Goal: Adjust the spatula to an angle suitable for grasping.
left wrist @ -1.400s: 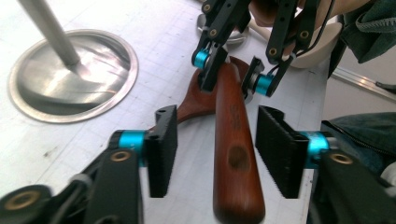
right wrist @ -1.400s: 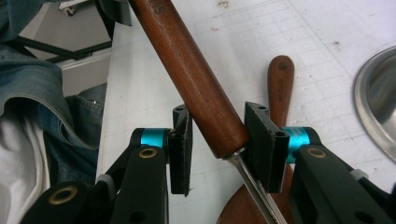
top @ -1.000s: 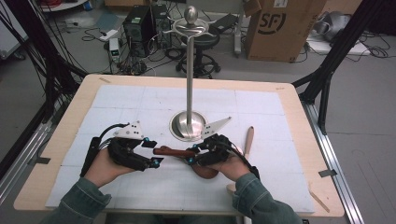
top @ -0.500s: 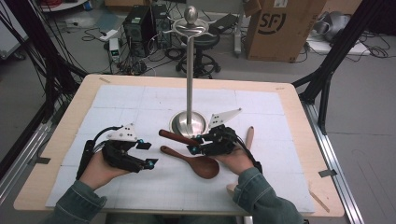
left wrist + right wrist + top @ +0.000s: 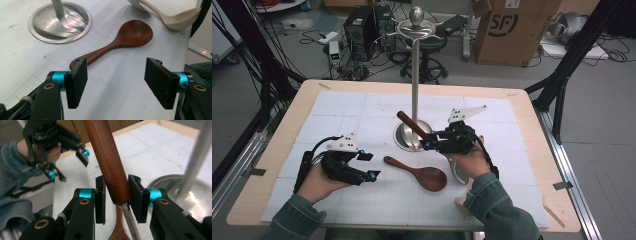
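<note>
My right gripper (image 5: 428, 142) is shut on a utensil with a brown wooden handle (image 5: 411, 125) and a metal shaft, held above the table beside the stand's pole (image 5: 415, 75). In the right gripper view its jaws (image 5: 117, 197) have just been closing, and the pads clamp the lower end of the handle (image 5: 107, 160), which slants up. A dark wooden spoon (image 5: 419, 172) lies flat on the white mat. My left gripper (image 5: 370, 166) rests to its left, open and empty. Between the left gripper's pads (image 5: 117, 85), the spoon's handle end (image 5: 82, 60) lies just ahead.
The metal stand has a round base (image 5: 402, 142) and hooks at its top. A cream-coloured ladle (image 5: 170, 17) lies beyond the spoon's bowl near the table's front edge. The white mat (image 5: 342, 110) covers most of the wooden table. A cardboard box (image 5: 512, 30) stands behind.
The right gripper has risen off the mat with the wood-handled utensil, whose handle now tilts up toward the pole. The dark spoon stays on the mat. The left hand has hardly moved.
</note>
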Available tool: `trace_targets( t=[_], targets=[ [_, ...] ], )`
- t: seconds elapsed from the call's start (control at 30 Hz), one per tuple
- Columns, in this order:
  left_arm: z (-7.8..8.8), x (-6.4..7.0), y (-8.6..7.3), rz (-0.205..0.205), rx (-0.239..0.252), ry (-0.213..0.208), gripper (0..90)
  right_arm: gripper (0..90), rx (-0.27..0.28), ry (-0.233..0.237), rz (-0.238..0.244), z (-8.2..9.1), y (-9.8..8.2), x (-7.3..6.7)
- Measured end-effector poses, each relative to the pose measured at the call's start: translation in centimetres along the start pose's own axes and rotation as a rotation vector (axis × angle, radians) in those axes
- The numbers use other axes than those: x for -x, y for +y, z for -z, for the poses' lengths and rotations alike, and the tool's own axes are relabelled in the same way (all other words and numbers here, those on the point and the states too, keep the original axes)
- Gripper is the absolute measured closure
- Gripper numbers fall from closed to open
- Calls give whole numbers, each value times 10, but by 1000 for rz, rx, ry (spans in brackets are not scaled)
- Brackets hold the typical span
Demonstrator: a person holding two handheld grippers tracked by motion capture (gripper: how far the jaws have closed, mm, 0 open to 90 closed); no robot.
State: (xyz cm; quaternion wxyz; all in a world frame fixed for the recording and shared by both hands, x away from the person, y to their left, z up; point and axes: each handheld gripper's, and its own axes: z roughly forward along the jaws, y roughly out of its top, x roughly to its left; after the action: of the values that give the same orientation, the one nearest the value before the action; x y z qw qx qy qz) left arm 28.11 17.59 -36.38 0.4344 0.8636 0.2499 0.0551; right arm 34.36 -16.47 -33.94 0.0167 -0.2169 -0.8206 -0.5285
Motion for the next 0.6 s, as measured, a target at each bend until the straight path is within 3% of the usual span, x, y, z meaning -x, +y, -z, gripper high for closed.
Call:
trace_targets(
  t=[0.27, 0.6],
  targets=[
    [-1, 0, -1, 1, -4, 2, 350, 704, 82, -29, -15, 17, 8, 4],
    [-1, -1, -1, -2, -8, 0, 349, 719, 141, -67, -24, 34, 15, 8]
  ],
)
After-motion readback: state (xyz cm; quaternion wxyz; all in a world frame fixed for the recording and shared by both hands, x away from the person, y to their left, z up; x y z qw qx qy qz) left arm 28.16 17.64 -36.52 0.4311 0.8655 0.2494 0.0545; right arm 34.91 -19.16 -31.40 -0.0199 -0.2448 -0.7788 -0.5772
